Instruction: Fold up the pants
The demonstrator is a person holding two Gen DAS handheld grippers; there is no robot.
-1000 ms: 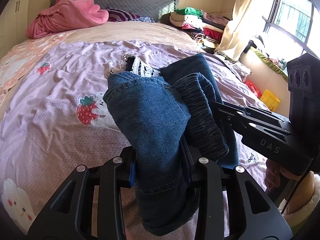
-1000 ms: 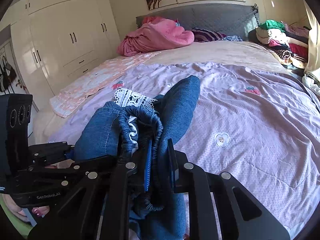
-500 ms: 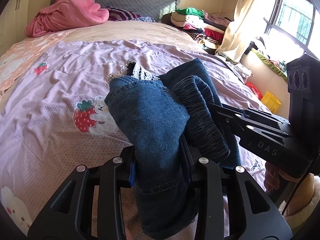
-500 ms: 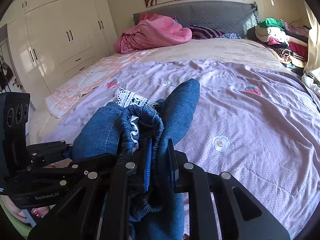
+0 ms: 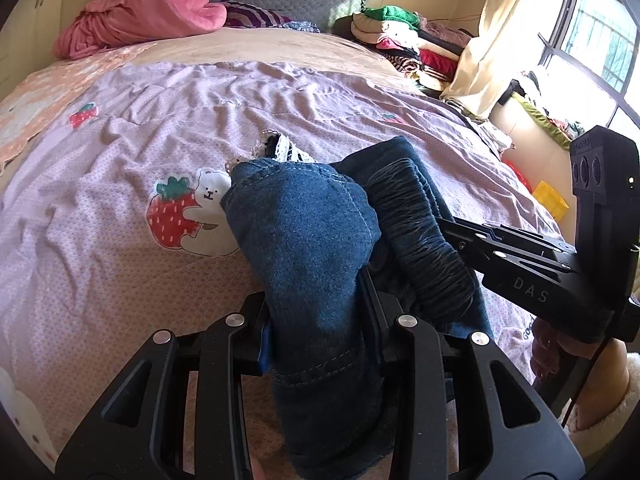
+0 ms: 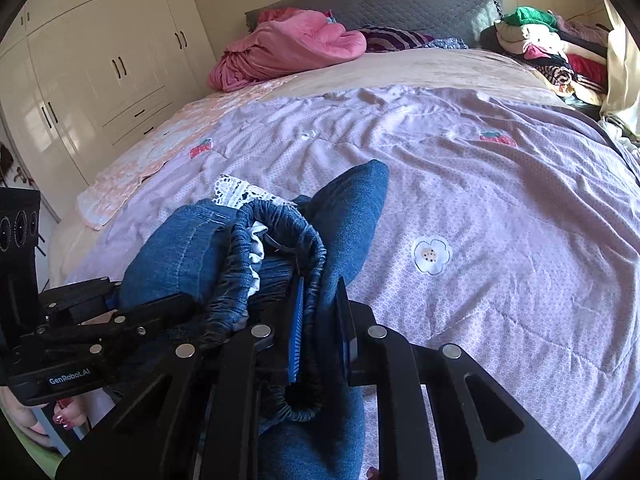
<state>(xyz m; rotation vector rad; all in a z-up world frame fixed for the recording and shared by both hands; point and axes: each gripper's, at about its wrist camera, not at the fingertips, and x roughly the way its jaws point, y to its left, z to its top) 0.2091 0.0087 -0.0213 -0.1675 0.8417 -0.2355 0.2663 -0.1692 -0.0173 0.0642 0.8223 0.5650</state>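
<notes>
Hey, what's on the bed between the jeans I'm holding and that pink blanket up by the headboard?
Only bedding: the lilac quilt, then a beige sheet, between jeans and pink blanket; right wrist view.

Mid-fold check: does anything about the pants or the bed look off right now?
The denim pants are bunched, not flat: the left gripper and right gripper each pinch a wad, with the elastic waistband twisted between them. The lace trim pokes out behind. The purple quilt is wrinkled.
</notes>
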